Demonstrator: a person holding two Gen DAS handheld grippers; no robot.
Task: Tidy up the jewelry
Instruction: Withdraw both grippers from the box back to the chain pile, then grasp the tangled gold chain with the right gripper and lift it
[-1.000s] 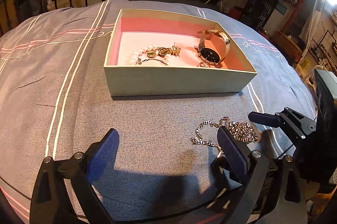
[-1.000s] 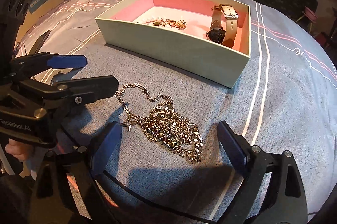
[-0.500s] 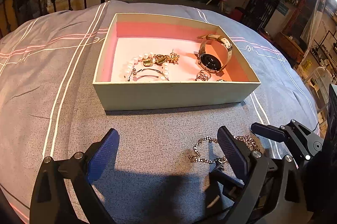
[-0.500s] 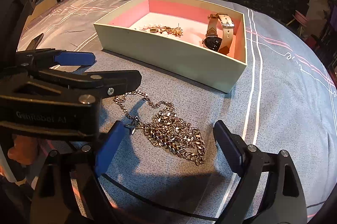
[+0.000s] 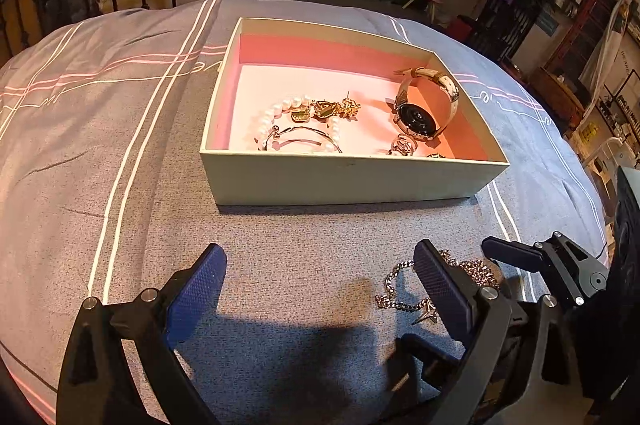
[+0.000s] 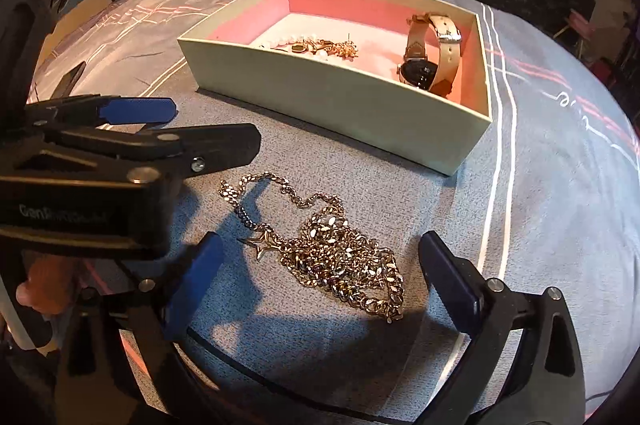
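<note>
Box [image 5: 352,181] looms nearer both spread, empty grippers; right gripper [image 6: 316,277] opening astride chain [image 6: 340,253] before box; tangle may snag.

Warm dim room light; hard dark shadows on grey striped bedspread [image 5: 120,185]; glints on heaped gold chain necklace [image 6: 340,253]; fisheye bending, black corners; focus sharp.

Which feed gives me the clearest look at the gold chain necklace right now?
The right wrist view: the whole chain necklace lies heaped on the bedspread, unobstructed, star pendant included. In the left wrist view only part of the necklace shows; one finger of the left tongs covers the middle of it.
</note>
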